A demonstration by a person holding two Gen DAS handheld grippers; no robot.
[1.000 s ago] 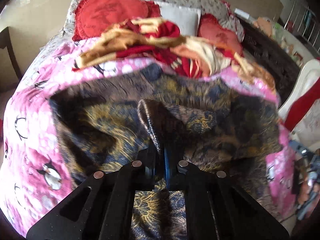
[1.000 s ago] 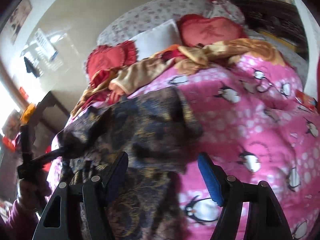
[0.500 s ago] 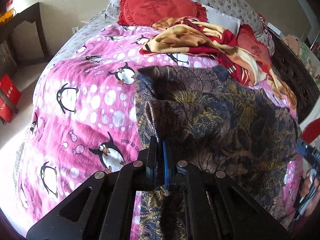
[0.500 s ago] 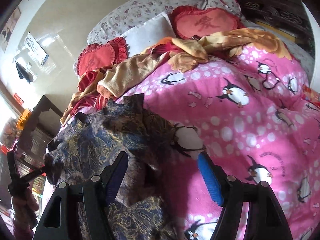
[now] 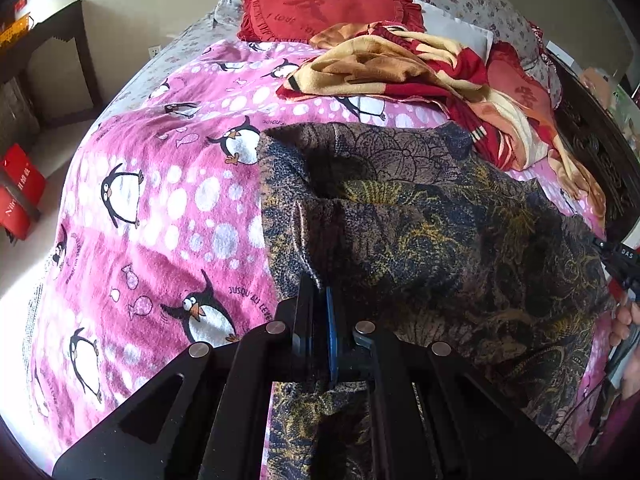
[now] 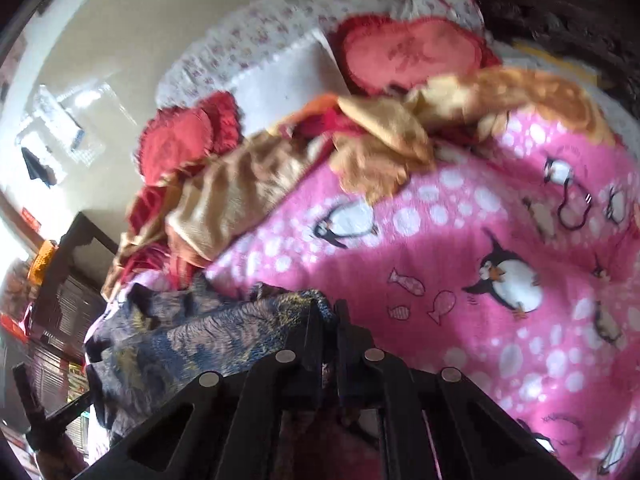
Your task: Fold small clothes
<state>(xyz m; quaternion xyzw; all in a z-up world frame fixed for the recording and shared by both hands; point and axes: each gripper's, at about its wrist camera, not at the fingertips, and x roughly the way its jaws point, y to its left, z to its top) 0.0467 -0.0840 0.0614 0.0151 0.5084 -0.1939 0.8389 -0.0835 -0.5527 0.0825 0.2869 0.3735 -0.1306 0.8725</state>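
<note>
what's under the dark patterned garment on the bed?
The dark patterned garment lies on the pink penguin blanket, which shows around its left and far edges. Whatever is directly beneath the cloth is covered, so anything else under it can't be seen.

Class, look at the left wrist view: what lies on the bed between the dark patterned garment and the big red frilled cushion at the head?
In the left wrist view, a crumpled tan-and-red blanket and a strip of pink penguin bedspread lie between the dark patterned garment and the red frilled cushion.
</note>
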